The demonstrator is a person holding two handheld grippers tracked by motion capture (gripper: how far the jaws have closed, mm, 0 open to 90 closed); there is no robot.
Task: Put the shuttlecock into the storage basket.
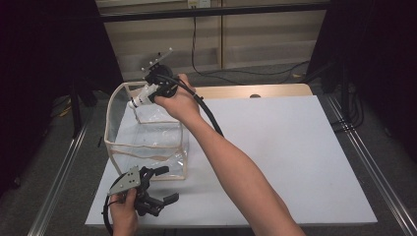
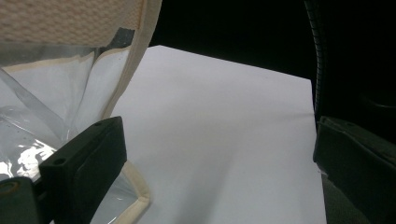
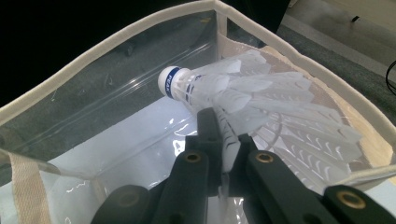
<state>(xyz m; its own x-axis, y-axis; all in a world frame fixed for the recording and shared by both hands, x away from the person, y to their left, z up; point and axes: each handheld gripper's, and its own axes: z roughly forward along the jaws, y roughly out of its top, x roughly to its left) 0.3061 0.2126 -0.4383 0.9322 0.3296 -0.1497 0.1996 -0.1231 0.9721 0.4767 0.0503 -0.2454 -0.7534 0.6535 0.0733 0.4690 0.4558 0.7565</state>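
The person's right forearm reaches diagonally across the white bench (image 1: 275, 147) from the lower right, the hand tipped forward so that the right gripper (image 1: 147, 93) points down and left over the far rim of the clear bag (image 1: 115, 147). Its fingers (image 3: 210, 135) are pinched almost together on the feather skirt of one white shuttlecock (image 3: 243, 100), which hangs above the bag's open mouth, its cork tip with a blue band aimed at the far clear wall. In the right gripper view the lower part of the feathers is covered by the black fingers, and the small lettering on the band is too fine to read. The left hand sits low at the near left edge of the bench, holding the left gripper (image 1: 160, 184) level, just in front of the bag's near wall. Its fingers (image 2: 88, 158) stand wide apart with nothing between them; one lies close beside the bag's cream-trimmed corner, though whether it touches the plastic cannot be told. There are two grippers, one bag and one shuttlecock. The bag is a box-shaped pouch of clear plastic with cream fabric edging, standing open at the left of the bench. In the left gripper view, the second finger is cut off by the frame edge.
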